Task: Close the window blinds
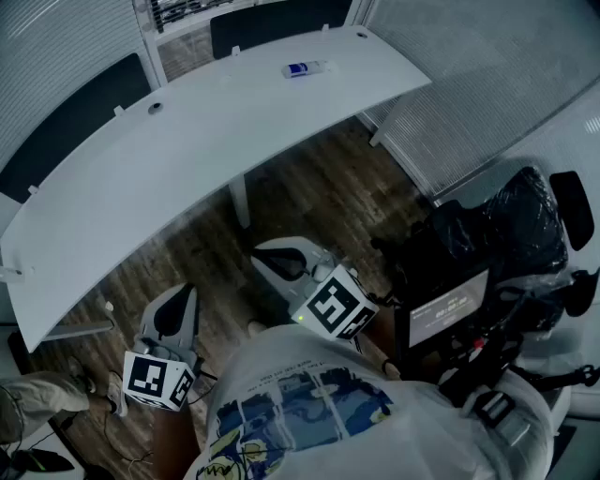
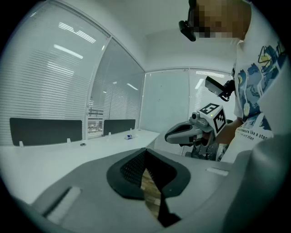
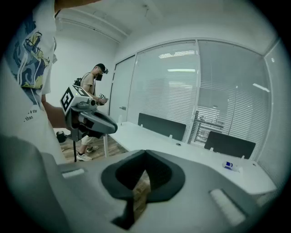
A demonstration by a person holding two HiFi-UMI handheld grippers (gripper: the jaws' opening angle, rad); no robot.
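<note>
blinds: upper left, behind bench, well apart from both tools | left tool: lower left, pressed together, empty | right tool: centre, same | risk: bench blocks reach; no cord visible, so tools could snag slats

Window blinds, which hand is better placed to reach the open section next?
Left, marginally. In the head view, the left tongs sit almost straight below the open blinds strip beyond the white desk; the right tongs sit further right. Both are shut and empty.
</note>
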